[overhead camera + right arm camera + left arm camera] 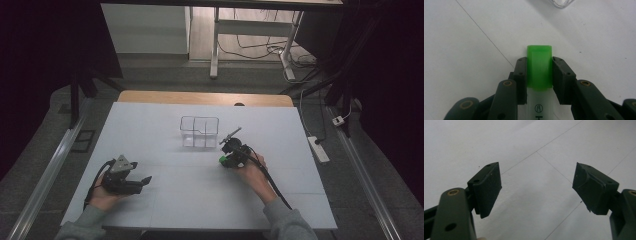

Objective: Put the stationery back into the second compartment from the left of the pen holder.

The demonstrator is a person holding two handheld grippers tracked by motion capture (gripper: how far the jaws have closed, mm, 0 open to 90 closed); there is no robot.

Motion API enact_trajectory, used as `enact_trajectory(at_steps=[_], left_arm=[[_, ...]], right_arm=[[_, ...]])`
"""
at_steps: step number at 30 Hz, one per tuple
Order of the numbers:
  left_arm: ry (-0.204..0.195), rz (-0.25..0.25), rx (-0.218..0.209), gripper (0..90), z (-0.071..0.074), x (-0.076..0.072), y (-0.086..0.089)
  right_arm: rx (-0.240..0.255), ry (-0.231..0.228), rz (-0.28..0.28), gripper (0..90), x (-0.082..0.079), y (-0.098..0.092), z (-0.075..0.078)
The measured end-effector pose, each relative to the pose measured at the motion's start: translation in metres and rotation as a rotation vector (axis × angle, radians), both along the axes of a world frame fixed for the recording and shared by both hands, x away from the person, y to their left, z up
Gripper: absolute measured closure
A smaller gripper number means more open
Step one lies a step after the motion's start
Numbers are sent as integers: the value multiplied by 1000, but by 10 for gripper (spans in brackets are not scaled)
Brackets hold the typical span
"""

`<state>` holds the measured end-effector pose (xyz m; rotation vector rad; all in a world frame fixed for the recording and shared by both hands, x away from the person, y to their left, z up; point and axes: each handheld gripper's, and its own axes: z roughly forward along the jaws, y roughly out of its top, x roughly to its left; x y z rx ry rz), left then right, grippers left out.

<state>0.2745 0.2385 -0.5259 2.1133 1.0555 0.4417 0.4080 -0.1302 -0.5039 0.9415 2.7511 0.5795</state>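
Lab: white table (165, 200), floor cables (260, 50), dark curtains (45, 60).

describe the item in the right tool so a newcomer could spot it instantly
On the white table, look just right of the clear divided container. There the right tool is shut on a marker: white barrel, bright green cap between the black jaws, the one vivid colour there.

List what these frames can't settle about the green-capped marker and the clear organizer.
- Marker: right gripper view, barrel runs off the bottom edge, print cut off there; right gripper pads cover the cap's sides.
- Marker, high view: a green speck, too small.
- Clear organizer: high view, too small to tell contents; right gripper view, cut off by the top edge.
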Motion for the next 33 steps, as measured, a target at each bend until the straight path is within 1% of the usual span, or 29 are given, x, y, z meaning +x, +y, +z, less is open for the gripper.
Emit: enact_trajectory(at_steps=[5,9,12,14,15,16,18,21,22,25,28,30,31,33], left_arm=[[1,-1,0,225,0,0,0],[4,-1,0,225,-1,0,0],[2,1,-1,225,-1,0,0],[2,1,0,225,-1,0,0],[2,1,-1,225,-1,0,1],[2,2,-1,225,-1,0,1],[3,1,-2,225,-1,1,1],[3,1,-2,225,-1,1,1],[3,2,-3,225,-1,1,1],[3,1,-2,225,-1,1,1],[3,1,-2,225,-1,1,1],[3,1,-2,225,-1,1,1],[3,0,-2,225,-1,1,1],[4,2,-2,225,-1,1,1]], right_arm=[[17,12,-1,663,1,-2,0],[44,25,-3,663,2,-5,2],[54,20,-4,663,2,-6,4],[65,7,-4,663,2,-8,7],[80,-9,-8,663,1,-10,11],[80,-9,-8,663,1,-10,11],[91,-28,-13,663,0,-11,15],[118,-48,-18,663,-1,-13,21],[131,-62,-18,663,-2,-15,26],[143,-71,-19,663,-3,-17,30],[162,-95,-18,663,-4,-19,37],[177,-114,-29,663,-5,-22,41],[195,-125,-33,663,-5,-24,44],[203,-133,-33,663,-5,-25,46]])
